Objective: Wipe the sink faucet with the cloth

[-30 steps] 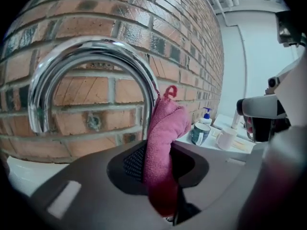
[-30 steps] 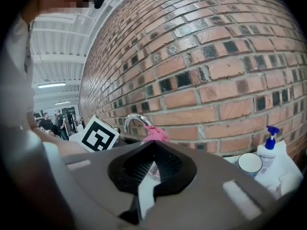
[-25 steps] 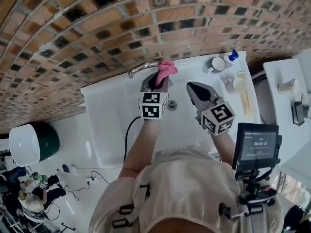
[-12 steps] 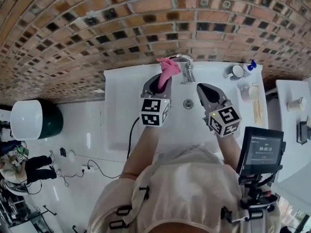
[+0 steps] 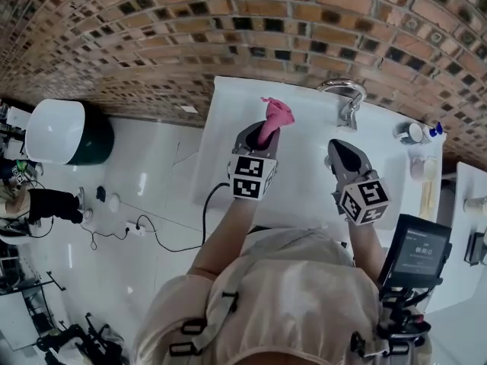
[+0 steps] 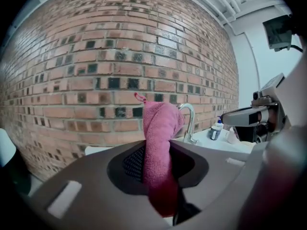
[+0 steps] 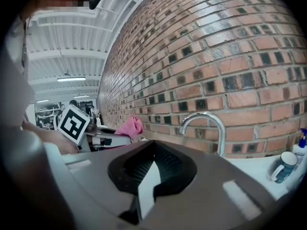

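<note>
Two grippers are over the white sink, side by side, with bare white surface showing between them. Your left gripper is clamped on the pink cloth, which stands up out of its jaws in a loose twist; its top is near the brick wall but apart from it. The cloth is well to the left of the faucet and touches nothing but the jaws. Your right gripper has its jaws brought together with nothing between them, and its tip points at the base of the faucet from just in front. The curved chrome spout stands at the back rim, against the wall. Left of the cloth, the sink runs on bare to its left edge, with white floor beyond. The right end is crowded: a cup and a blue-capped bottle sit close together near the back corner.
</note>
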A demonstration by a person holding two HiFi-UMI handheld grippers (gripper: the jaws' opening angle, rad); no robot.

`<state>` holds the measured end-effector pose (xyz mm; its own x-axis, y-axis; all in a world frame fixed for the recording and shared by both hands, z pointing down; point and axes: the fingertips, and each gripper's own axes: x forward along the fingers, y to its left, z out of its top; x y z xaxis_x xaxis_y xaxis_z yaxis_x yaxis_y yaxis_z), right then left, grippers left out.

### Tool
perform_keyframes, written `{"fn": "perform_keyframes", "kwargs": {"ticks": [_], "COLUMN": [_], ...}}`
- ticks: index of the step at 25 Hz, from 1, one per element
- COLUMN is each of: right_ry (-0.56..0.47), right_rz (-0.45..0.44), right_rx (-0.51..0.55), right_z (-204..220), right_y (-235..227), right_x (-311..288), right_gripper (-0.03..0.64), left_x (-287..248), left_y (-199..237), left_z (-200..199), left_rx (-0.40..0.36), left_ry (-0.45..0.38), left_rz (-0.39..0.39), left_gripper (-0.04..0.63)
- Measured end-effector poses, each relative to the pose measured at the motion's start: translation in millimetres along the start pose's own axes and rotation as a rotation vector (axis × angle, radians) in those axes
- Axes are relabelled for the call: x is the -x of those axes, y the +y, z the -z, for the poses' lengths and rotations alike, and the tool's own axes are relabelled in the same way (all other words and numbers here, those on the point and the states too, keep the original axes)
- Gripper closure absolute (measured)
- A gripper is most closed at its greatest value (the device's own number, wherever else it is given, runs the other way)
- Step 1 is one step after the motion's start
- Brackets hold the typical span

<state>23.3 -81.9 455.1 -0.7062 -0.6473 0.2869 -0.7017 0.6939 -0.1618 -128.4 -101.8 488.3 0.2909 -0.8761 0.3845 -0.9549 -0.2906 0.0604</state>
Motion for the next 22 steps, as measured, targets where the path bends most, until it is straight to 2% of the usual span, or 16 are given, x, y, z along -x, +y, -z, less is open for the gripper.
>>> {"fn": "perform_keyframes", "kwargs": {"ticks": [5,9,16,22], "right_ry": [0.045,0.081,0.141,0.176], "right_rz": [-0.023,-0.022,0.009,0.03], "right_rx": [-0.02,-0.044,-0.092,-0.113], "right_z": [19,35,64,80], "right_y": [31,44,49,47], "right_x": [-23,-37,-51,-59], "right_gripper": [0.624,0.624,0.624,0.624], "left_x": [18,20,17,14], "left_y": [49,79,108,122], "left_z": [58,103,184,222], "left_rx": [0.048,0.051,0.124,0.141], "left_ry": [0.103,0.194,0.378,0.449], "left_rz": [-0.057,-0.09,-0.073,-0.088], "left_gripper": [0.497,0.497,0.497,0.494]}}
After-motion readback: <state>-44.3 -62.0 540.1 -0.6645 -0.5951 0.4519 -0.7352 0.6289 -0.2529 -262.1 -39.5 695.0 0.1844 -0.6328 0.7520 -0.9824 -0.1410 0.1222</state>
